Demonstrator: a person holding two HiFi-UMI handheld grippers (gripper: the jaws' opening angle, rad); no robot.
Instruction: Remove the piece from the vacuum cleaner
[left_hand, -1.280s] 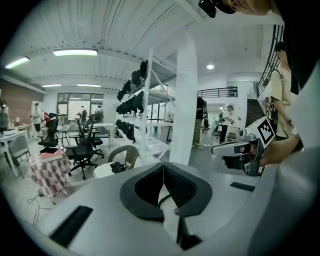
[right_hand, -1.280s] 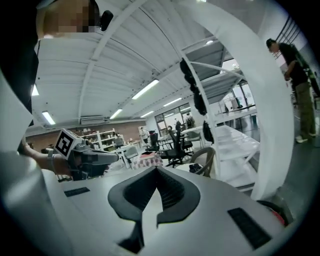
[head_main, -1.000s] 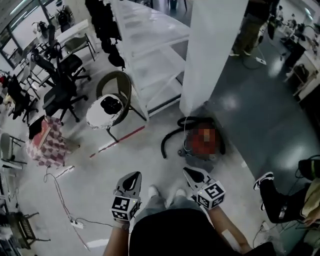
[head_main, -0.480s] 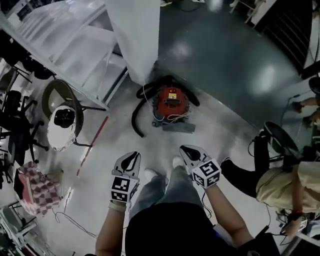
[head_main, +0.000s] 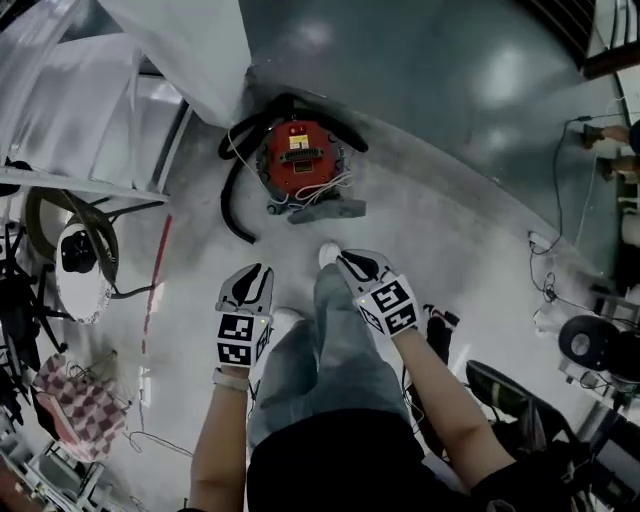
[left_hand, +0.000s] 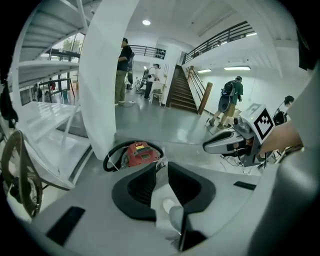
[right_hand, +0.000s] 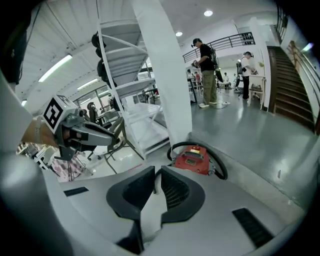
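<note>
The red vacuum cleaner (head_main: 298, 160) stands on the grey floor beside a white pillar. A black hose (head_main: 231, 205) curls round it, white cord lies over it, and a grey nozzle piece (head_main: 325, 211) lies at its near side. My left gripper (head_main: 257, 268) and right gripper (head_main: 344, 261) hang short of it, pointing down towards it and touching nothing. The left gripper view has the vacuum cleaner (left_hand: 140, 154) just beyond the left gripper (left_hand: 161, 166). The right gripper view puts the vacuum cleaner (right_hand: 193, 159) past the right gripper (right_hand: 157, 171). Both pairs of jaws have just been opening and stand slightly apart, with nothing between them.
A white pillar (head_main: 190, 50) and a white metal frame (head_main: 90, 130) rise left of the vacuum. A chair with a helmet (head_main: 75, 255) and a checkered bag (head_main: 75, 410) are at the far left. Cables (head_main: 545, 270) lie at the right. People stand far off.
The head view has closed in on the vacuum, which now lies nearer and higher in view. Both grippers have come down and forward towards it, and their jaws have parted a little.
</note>
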